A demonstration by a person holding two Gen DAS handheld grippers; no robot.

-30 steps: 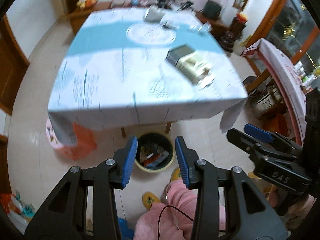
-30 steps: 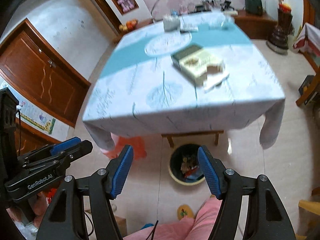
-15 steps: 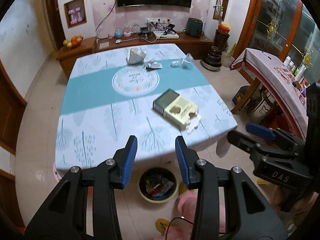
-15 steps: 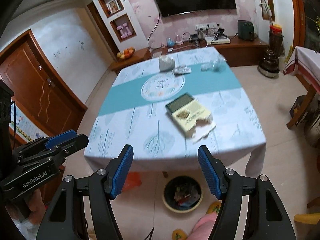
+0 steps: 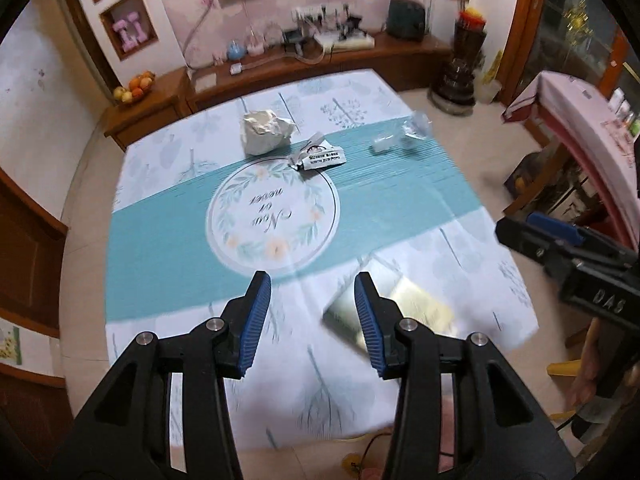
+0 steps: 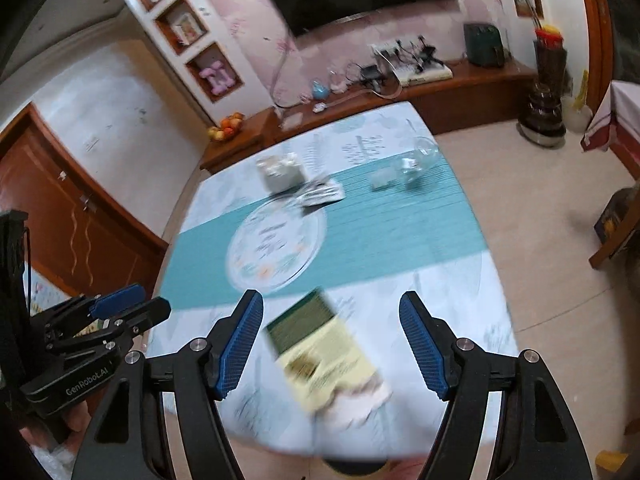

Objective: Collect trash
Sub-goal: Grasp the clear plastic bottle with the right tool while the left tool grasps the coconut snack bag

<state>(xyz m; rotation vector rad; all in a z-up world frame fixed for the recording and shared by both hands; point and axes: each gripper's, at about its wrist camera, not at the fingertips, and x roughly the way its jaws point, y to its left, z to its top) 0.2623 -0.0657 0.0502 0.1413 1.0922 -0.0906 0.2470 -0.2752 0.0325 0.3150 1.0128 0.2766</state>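
A living room with a dark television on the pink wall and a low wooden sideboard frames a table (image 5: 472, 240) under a white and teal cloth. Both grippers hang above its near edge, tilted steeply down. The left gripper (image 5: 312, 316) has its blue pads parted with nothing between them, having just widened a little; the right gripper (image 6: 332, 344) stands wider, also empty, over a green and yellow box (image 6: 320, 344). Bare cloth lies around the box. Toward the far side sit a crumpled grey wad (image 5: 264, 132), a torn wrapper (image 5: 318, 156) just beside it, and clear plastic scraps (image 5: 404, 136) near the right edge.
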